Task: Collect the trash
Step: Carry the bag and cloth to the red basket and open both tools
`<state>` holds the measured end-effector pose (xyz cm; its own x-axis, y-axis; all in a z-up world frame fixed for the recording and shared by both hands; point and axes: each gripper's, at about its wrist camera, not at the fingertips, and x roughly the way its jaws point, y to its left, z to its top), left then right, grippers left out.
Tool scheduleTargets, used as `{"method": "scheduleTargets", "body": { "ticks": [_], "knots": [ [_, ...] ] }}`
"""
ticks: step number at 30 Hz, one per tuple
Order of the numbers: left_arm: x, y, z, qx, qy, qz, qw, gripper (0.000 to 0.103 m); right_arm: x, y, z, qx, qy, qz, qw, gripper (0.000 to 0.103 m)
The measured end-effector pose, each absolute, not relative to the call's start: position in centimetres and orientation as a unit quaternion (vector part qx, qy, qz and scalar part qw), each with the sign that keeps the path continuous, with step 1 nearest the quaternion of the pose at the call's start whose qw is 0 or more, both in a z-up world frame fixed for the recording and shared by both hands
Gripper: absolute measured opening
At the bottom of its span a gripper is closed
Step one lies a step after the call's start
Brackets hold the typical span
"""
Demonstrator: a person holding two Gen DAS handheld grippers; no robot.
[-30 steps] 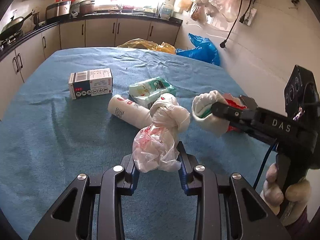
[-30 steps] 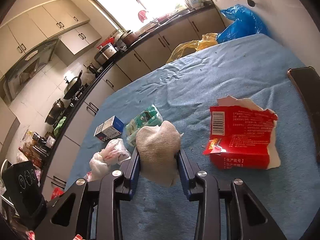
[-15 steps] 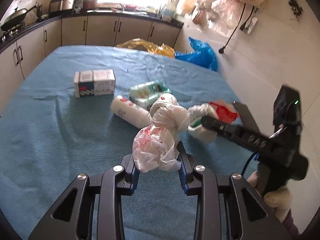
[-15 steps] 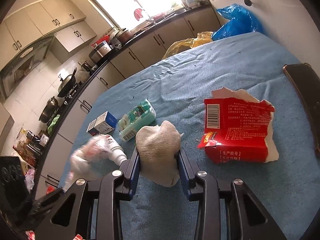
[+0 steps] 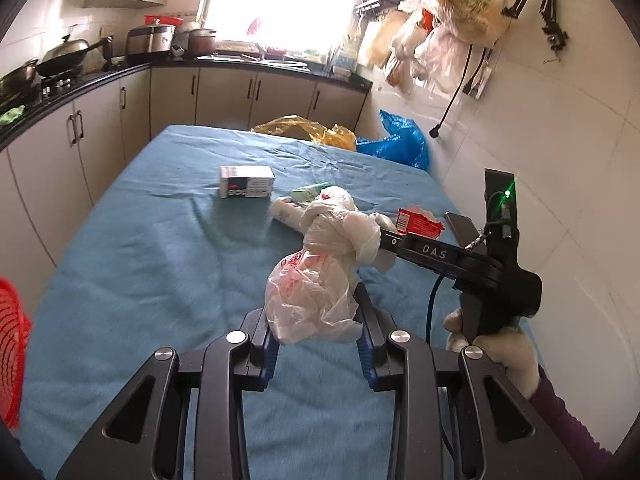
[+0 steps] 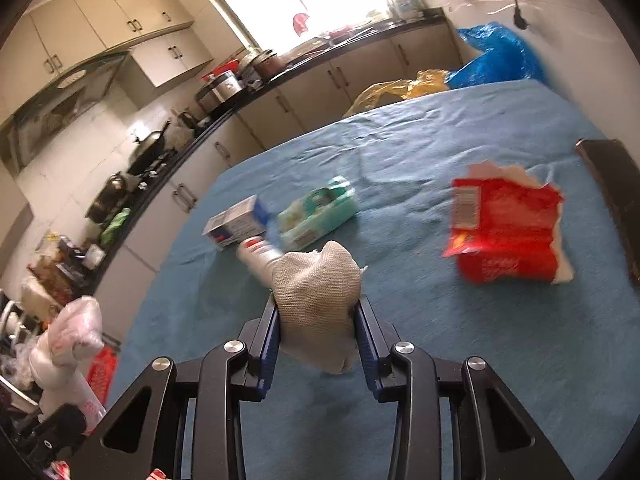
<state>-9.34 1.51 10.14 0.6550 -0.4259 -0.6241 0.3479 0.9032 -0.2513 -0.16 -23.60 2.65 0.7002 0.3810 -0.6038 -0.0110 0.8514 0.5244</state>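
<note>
My left gripper [image 5: 318,344] is shut on a knotted white plastic bag [image 5: 316,280] with red print, held above the blue-covered table [image 5: 140,260]. The same bag [image 6: 68,344] shows at the lower left of the right wrist view. My right gripper [image 6: 318,332] is shut on a grey-beige cloth wad [image 6: 316,296]. In the left wrist view a gloved hand [image 5: 500,344] carries that gripper just right of the bag. On the table lie a white box [image 5: 246,182], a white bottle [image 5: 286,214], a green tissue pack [image 6: 320,212] and a torn red packet [image 6: 508,236].
A red mesh basket [image 5: 12,344] shows at the left edge, below table height. A dark phone [image 6: 616,196] lies near the table's right edge. Yellow [image 5: 308,128] and blue [image 5: 400,144] bags sit beyond the far end. Cabinets line the left, a tiled wall the right.
My left gripper has risen and pulled back from the table items with the bag, and the red basket has come into view. The right gripper has shifted a little with the cloth.
</note>
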Motion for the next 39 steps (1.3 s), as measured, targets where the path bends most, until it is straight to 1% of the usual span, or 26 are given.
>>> {"method": "scheduleTargets", "body": {
  "ticks": [7,17,30,39],
  "knots": [
    [-12.8,5.0,11.0,-0.069,0.339,-0.195,0.918,0.032,-3.3,-21.2,3.3,0.26,0.38,0.143,0.876,0.039],
    [-14.9,11.0,10.5,-0.101,0.328,-0.144,0.928,0.032,-5.9,-17.3,4.7,0.241,0.386,0.166,0.875,0.039],
    [-16.5,22.7,9.7,-0.161,0.303,-0.022,0.939,0.032,-5.4,-8.4,5.5,0.193,0.402,0.222,0.867,0.039],
    [-16.8,29.5,8.5,-0.196,0.302,0.04,0.932,0.032,-4.7,-2.7,5.7,0.152,0.412,0.251,0.863,0.039]
  ]
}}
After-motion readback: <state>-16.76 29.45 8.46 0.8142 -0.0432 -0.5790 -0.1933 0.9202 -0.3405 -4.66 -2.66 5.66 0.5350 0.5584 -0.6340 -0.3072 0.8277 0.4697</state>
